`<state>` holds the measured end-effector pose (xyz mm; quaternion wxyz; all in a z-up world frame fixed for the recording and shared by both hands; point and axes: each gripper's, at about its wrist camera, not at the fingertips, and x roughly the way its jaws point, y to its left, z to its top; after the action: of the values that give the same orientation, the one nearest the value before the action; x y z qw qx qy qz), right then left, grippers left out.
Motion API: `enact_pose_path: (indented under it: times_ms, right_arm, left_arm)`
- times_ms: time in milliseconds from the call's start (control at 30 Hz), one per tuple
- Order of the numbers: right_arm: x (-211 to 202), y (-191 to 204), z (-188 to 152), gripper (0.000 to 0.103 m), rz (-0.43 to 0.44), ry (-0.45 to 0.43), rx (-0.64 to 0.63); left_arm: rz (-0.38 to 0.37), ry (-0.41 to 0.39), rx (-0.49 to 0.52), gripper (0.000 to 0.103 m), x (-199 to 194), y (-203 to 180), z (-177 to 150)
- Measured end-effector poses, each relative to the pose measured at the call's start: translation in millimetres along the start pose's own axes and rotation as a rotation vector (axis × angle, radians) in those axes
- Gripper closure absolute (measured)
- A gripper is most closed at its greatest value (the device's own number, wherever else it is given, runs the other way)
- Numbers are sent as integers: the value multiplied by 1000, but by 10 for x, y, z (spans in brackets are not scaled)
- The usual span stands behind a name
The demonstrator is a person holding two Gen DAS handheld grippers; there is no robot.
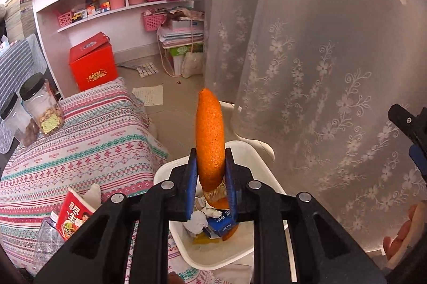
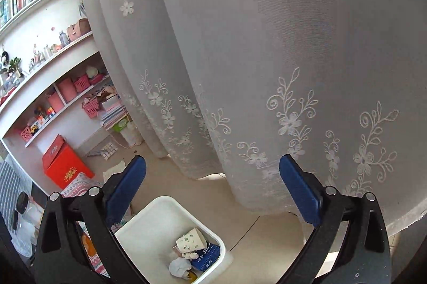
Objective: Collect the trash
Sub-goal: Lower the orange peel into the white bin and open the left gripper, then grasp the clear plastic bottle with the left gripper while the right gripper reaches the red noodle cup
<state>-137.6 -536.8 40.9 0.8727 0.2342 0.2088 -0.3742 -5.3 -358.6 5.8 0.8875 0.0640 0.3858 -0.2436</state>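
My left gripper (image 1: 210, 158) is shut on a long piece of orange peel (image 1: 209, 134), held upright above a white bin (image 1: 213, 254). In the bin lie crumpled tissue (image 1: 196, 222) and a blue carton (image 1: 222, 226). My right gripper (image 2: 212, 177) is open and empty, above and to the right of the same bin (image 2: 149, 228), which holds a paper cup (image 2: 190, 241), the carton (image 2: 206, 258) and tissue (image 2: 180, 266). The right gripper also shows at the right edge of the left wrist view (image 1: 411, 129).
A table with a striped patterned cloth (image 1: 88, 145) lies left of the bin, with a red noodle packet (image 1: 74, 217), a plastic bottle (image 1: 48, 238) and two jars (image 1: 42, 105). A lace curtain (image 1: 320, 57) hangs right. A red box (image 1: 92, 62) and shelves (image 1: 120, 3) stand behind.
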Motion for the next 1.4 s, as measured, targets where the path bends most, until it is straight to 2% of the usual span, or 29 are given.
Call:
enact_pose_path:
  times_ms: [33, 100, 233, 300, 367, 500, 600, 667, 800, 933, 1200, 1300, 1400]
  right_arm:
    - [1, -27, 9, 7, -2, -2, 12]
    - [-8, -78, 21, 7, -6, -10, 34]
    - [-30, -132, 22, 7, -9, -18, 59]
    - [-18, -125, 11, 7, -7, -8, 59]
    - [-22, -95, -11, 7, -2, -2, 60]
    - [-36, 60, -69, 7, 23, 13, 42]
    - [-47, 254, -130, 7, 61, 31, 10]
    - [-67, 411, -178, 7, 84, 42, -21]
    - [-82, 750, -311, 7, 138, 86, -100]
    - [-114, 1124, -493, 7, 186, 132, -207]
    - [-175, 1773, -861, 7, 266, 206, -363]
    - [-174, 1959, -1003, 7, 279, 236, -407]
    - [-125, 2121, -1143, 7, 287, 279, -443]
  left_arm:
    - [-6, 6, 7, 77, 23, -37, -1]
    - [-21, 14, 19, 52, 55, -108, 1]
    - [-16, 29, 42, 37, 89, -205, -21]
    - [3, 31, 56, 22, 88, -220, -56]
    - [25, 33, 65, 17, 74, -193, -95]
    - [60, 62, 84, 17, 30, -34, -183]
    - [124, 57, 123, 17, -76, 173, -244]
    - [176, 45, 134, 15, -169, 363, -291]
    - [237, 79, 129, 15, -302, 818, -383]
    - [306, 155, 107, 15, -408, 1374, -531]
    - [388, 327, -1, 15, -531, 2431, -959]
    - [362, 402, -55, 15, -427, 2711, -1089]
    - [338, 500, -64, 15, -191, 2911, -1222]
